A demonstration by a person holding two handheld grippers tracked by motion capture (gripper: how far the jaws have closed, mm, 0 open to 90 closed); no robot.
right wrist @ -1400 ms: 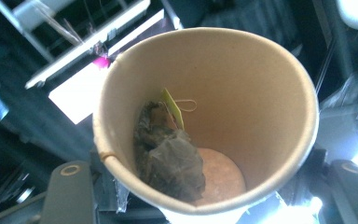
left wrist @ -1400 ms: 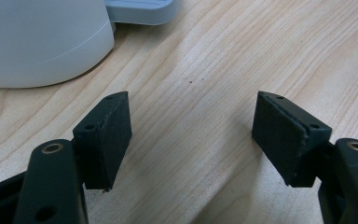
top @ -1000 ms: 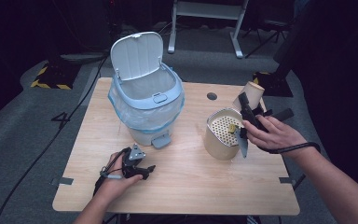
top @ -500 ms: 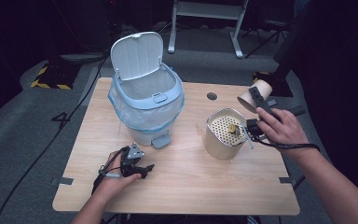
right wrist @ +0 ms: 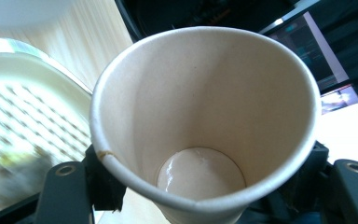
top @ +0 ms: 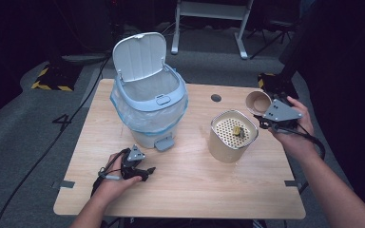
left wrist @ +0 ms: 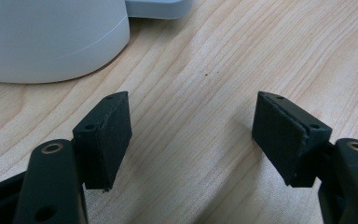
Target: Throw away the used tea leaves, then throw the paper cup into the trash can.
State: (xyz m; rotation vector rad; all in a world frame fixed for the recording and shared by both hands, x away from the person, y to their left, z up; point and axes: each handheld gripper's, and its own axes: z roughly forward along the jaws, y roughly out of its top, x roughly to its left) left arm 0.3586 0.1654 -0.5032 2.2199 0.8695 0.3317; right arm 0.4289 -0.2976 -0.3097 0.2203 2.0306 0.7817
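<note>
Clamping the cup (right wrist: 205,107) low on its wall with the jaws of the right gripper (top: 262,113), pads pressed on either side, mouth tipped toward that gripper's own camera. Just been easing those jaws open a touch, yet with the cup between them and clear of the tabletop (top: 195,190), so gripping all the same. Hanging out over the right edge, toward the far right corner, just beside the canister (top: 233,137) and apart from it. Empty inside, down to a bare bottom. Tilted like that probably for tipping out over the canister's perforated insert, hence the small scrap (top: 236,130) lying on the holes. A guess, mind.

Over to the left gripper (left wrist: 193,135): jaws spread wide, nothing between but bare wood. Parked low near the front edge, left of middle, just short of the base of the bin (top: 149,109). Waiting its turn, by the look of it.

Lid (top: 139,54) flipped up and liner fitted, off toward the far left corner. Ready for rubbish, quite possibly the cup itself. Worth watching: thin paper wall, easily crushed by a hard squeeze, easily dropped by a slack one.
</note>
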